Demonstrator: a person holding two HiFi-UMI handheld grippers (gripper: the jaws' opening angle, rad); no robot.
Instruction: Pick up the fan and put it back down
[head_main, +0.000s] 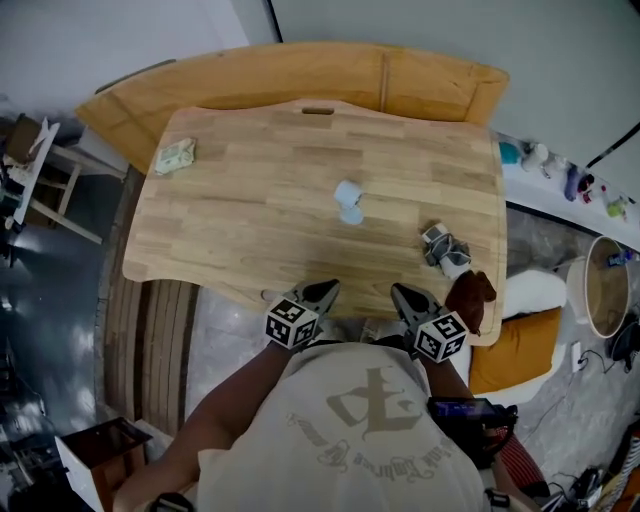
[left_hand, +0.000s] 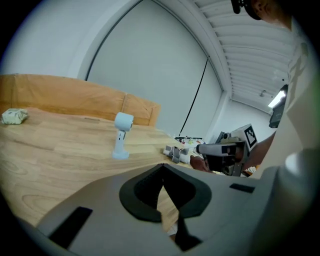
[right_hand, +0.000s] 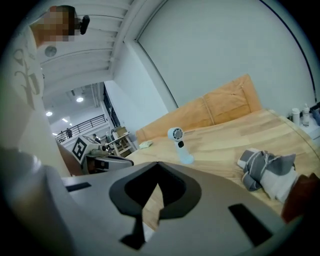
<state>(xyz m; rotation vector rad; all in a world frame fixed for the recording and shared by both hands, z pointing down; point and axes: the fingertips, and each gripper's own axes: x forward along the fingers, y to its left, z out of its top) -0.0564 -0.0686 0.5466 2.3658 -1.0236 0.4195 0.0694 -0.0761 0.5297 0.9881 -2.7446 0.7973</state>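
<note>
I hold my left gripper (head_main: 322, 292) and right gripper (head_main: 402, 296) side by side over the near edge of the wooden table (head_main: 250, 230), each with its jaws pressed together on nothing. The small pale blue handheld fan (head_main: 349, 202) stands upright near the table's middle, well apart from both. A bundled grey cloth (head_main: 444, 247) lies near right, and a crumpled packet (head_main: 174, 156) far left.

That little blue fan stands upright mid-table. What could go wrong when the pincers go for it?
The fan stands upright on a small foot, so a sideways bump could topple it. The left gripper and right gripper both have shut jaws; arriving unopened, they would likely shove it. The grey cloth bundle near the right gripper might get snagged.
</note>
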